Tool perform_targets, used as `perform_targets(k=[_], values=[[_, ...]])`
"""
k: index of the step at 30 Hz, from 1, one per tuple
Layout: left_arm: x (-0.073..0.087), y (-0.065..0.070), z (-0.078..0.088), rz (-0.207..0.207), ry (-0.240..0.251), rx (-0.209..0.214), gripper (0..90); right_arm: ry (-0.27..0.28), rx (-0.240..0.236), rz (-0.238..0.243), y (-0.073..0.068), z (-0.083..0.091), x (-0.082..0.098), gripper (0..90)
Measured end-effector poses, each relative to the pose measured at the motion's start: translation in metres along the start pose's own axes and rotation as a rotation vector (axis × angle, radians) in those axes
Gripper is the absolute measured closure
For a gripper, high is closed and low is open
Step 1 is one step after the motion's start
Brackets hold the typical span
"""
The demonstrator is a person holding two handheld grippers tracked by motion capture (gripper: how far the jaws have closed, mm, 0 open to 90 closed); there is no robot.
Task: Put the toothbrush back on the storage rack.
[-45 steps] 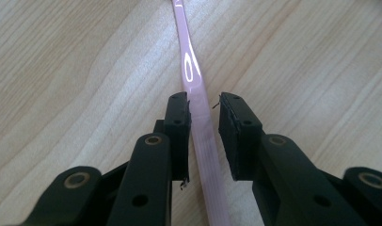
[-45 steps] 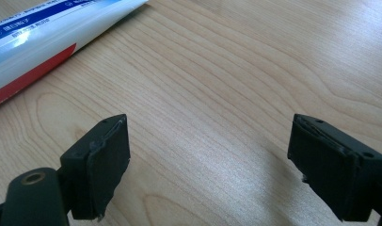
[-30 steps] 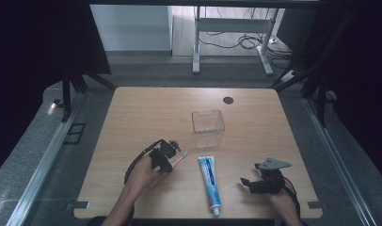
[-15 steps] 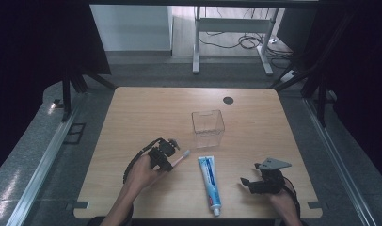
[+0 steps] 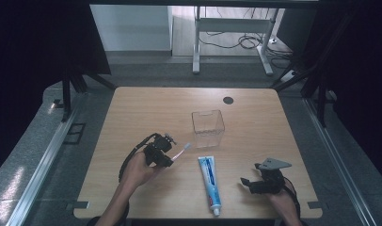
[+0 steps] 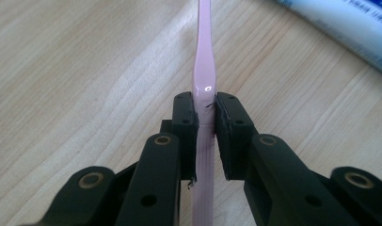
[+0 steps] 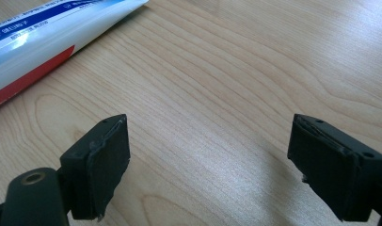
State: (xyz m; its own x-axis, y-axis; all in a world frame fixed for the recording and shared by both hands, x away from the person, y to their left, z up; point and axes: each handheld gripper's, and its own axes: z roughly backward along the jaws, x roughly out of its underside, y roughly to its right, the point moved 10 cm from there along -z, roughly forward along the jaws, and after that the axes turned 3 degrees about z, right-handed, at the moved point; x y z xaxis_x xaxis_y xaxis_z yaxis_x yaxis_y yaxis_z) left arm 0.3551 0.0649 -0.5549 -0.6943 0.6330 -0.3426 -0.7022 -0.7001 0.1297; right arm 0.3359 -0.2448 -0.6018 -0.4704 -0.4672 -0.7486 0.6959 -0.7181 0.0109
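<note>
Left gripper [image 5: 172, 157] is clamped on the handle of a pink toothbrush [image 5: 181, 151], whose head projects ahead of its jaws towards the clear box [image 5: 208, 128], while the right gripper [image 5: 248, 182] rests with jaws spread, empty, the toothpaste tube [image 5: 210, 176] lying between the two grippers.

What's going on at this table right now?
A person works at a wooden table with a gripper in each hand. The left gripper is clamped on the handle of a pink toothbrush, whose head points toward a clear plastic box. The right gripper rests near the table's front edge with its jaws wide open and nothing between them. A blue and white toothpaste tube lies flat between the two hands.
</note>
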Motion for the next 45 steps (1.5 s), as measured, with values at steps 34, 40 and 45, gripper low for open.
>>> perform_targets(k=[34, 40, 45], values=[[-0.04, 0.005, 0.049, -0.038, 0.211, 0.027, 78.8, -0.012, -0.024, -0.021, -0.002, -0.005, 0.003, 0.0], [-0.053, 0.007, 0.054, -0.041, 0.241, 0.035, 78.8, -0.012, -0.025, -0.021, -0.002, -0.005, 0.003, 0.0], [-0.063, 0.008, 0.056, -0.044, 0.256, 0.038, 78.8, -0.01, -0.022, -0.022, -0.002, -0.004, 0.002, 0.0]])
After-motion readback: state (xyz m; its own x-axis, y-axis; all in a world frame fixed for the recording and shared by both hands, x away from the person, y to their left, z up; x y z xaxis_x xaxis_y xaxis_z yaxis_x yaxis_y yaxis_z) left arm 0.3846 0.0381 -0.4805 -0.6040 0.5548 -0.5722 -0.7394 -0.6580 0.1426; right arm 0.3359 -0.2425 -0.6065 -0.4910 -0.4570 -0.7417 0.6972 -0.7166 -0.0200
